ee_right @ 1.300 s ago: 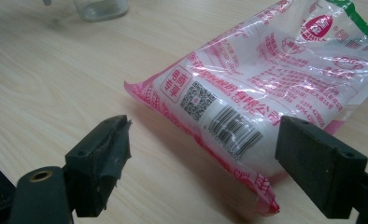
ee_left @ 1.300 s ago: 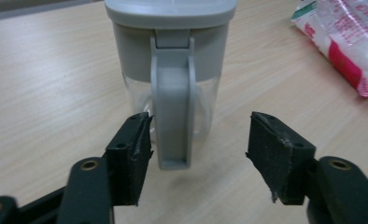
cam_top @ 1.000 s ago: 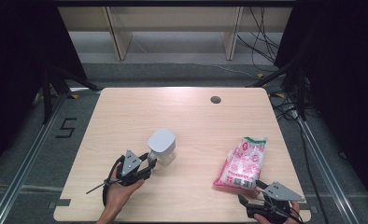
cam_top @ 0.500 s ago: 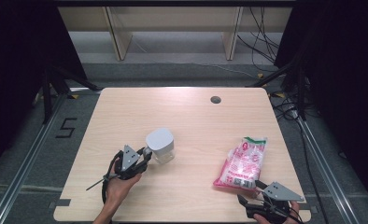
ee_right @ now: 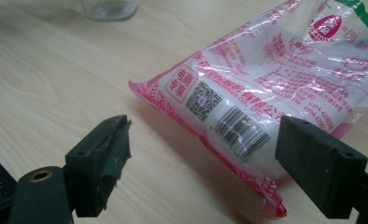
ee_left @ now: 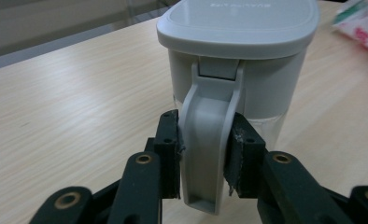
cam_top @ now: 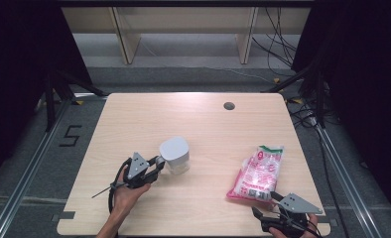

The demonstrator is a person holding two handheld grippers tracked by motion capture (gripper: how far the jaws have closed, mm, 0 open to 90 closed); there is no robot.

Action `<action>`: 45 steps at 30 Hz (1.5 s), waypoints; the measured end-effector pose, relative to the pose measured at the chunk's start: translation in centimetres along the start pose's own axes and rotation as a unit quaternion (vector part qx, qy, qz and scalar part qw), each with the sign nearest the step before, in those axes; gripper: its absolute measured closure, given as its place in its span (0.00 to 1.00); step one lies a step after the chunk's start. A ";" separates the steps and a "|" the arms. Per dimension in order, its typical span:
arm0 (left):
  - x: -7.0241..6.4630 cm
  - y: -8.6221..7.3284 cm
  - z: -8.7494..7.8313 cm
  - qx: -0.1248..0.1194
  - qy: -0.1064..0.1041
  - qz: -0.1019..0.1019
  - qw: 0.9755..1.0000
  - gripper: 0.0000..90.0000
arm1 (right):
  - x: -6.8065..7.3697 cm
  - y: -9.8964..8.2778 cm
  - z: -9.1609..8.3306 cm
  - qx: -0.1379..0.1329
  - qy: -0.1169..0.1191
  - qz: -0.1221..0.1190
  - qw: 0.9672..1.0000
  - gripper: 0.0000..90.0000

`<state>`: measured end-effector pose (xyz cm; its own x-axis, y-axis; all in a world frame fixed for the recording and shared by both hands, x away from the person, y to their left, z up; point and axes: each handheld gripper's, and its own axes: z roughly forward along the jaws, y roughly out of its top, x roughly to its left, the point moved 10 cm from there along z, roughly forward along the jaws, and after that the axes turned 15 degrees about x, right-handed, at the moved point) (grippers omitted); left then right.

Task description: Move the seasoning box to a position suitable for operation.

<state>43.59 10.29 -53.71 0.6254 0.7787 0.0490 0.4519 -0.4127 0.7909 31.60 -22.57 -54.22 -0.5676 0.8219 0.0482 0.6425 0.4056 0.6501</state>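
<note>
A clear jug (cam_top: 174, 153) with a grey-white lid stands upright at the table's front left. My left gripper (cam_top: 156, 166) reaches it from the left. In the left gripper view the two black pads press on either side of the jug's grey handle (ee_left: 205, 154); the jaws have just been closing with the handle between them, so my left gripper (ee_left: 205, 126) is shut on it. A pink and white plastic bag (cam_top: 258, 171) lies flat at the front right. My right gripper (cam_top: 267, 204) stands open just short of the bag's near end (ee_right: 266, 79), its pads (ee_right: 105, 154) touching nothing.
The wooden table (cam_top: 193, 119) has a small dark round hole (cam_top: 228, 105) at the back right. Behind the table are a wooden shelf (cam_top: 183, 29) and floor cables (cam_top: 283, 39). My right hand is at the table's front edge.
The left hand has shifted slightly beside the jug, settling on its handle. The right gripper and the bag have not moved.
</note>
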 end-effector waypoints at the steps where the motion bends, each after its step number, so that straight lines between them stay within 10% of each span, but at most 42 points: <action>1: -0.6 0.1 0.1 0.001 -0.009 0.008 1.000 0.76 | -0.1 0.0 0.0 0.000 0.000 -0.007 1.000 0.21; 10: -3.4 0.4 -0.2 -0.002 -0.052 0.050 0.997 0.76 | 0.0 0.0 0.0 0.000 0.004 -0.004 1.000 0.21; 16: -3.1 0.3 0.0 -0.001 -0.061 0.035 0.998 0.76 | 0.0 0.0 0.0 0.001 0.001 -0.005 1.000 0.21; 31: -1.3 0.4 1.2 0.018 0.036 0.015 0.999 0.77 | 0.0 0.1 0.1 -0.002 0.002 -0.010 1.000 0.21; 45: -3.8 0.7 1.1 0.006 -0.030 0.035 0.999 0.78 | 0.0 0.0 0.0 -0.001 0.003 -0.009 1.000 0.21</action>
<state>42.25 6.53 -54.07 0.6927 0.7181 0.0670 0.4135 -0.4716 0.7789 31.62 -22.56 -54.15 -0.5827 0.8117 0.0411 0.6313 0.4202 0.6518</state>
